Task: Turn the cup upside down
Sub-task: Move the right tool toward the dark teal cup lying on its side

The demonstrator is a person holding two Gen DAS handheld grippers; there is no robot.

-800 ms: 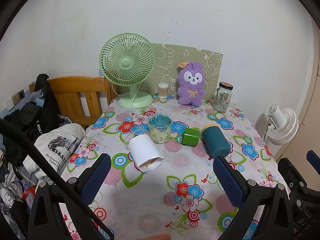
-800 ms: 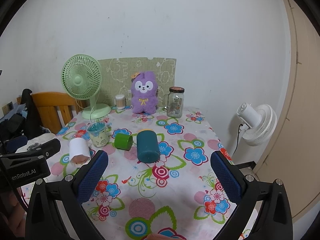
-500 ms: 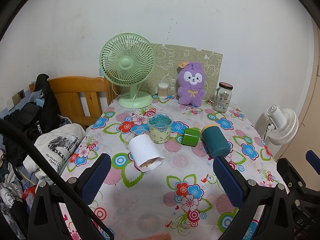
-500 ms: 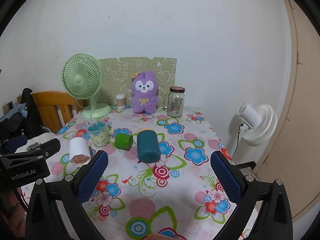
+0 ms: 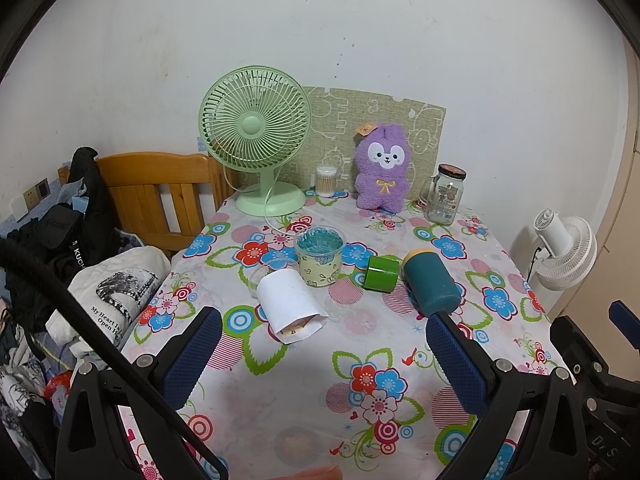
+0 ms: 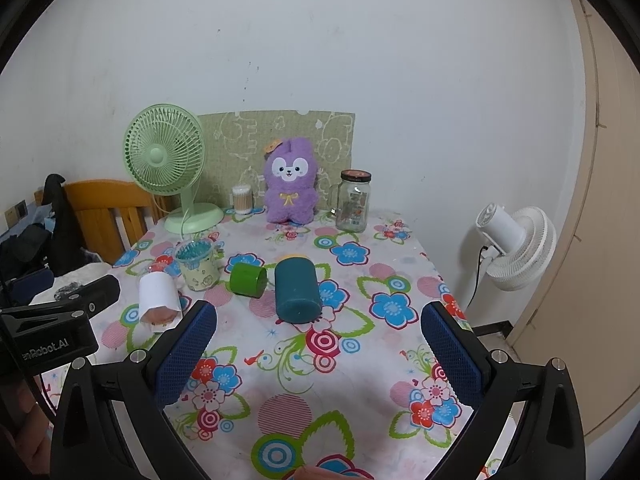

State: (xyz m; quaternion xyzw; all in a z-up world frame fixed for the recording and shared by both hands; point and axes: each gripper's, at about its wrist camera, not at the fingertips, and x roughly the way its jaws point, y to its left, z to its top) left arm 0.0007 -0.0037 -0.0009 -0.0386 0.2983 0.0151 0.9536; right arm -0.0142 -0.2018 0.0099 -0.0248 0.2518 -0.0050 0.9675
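Note:
Several cups sit mid-table on the floral tablecloth (image 5: 360, 360). A white paper cup (image 5: 289, 304) (image 6: 158, 295) lies on its side, mouth toward me. A cream cup (image 5: 320, 256) (image 6: 197, 265) with blue filling stands upright. A small green cup (image 5: 381, 273) (image 6: 248, 279) and a taller teal cup (image 5: 430, 282) (image 6: 298, 290) lie on their sides. My left gripper (image 5: 320, 344) is open and empty, held short of the cups. My right gripper (image 6: 318, 336) is open and empty, just short of the teal cup.
At the back stand a green desk fan (image 5: 256, 140), a cotton-swab jar (image 5: 326, 181), a purple plush toy (image 5: 383, 172) and a glass jar (image 5: 444, 200). A wooden chair (image 5: 156, 192) with clothes is left. A white fan (image 6: 516, 248) stands right of the table.
Both views stay almost the same; the right wrist view shifts very slightly. No cup has moved and both grippers stay open.

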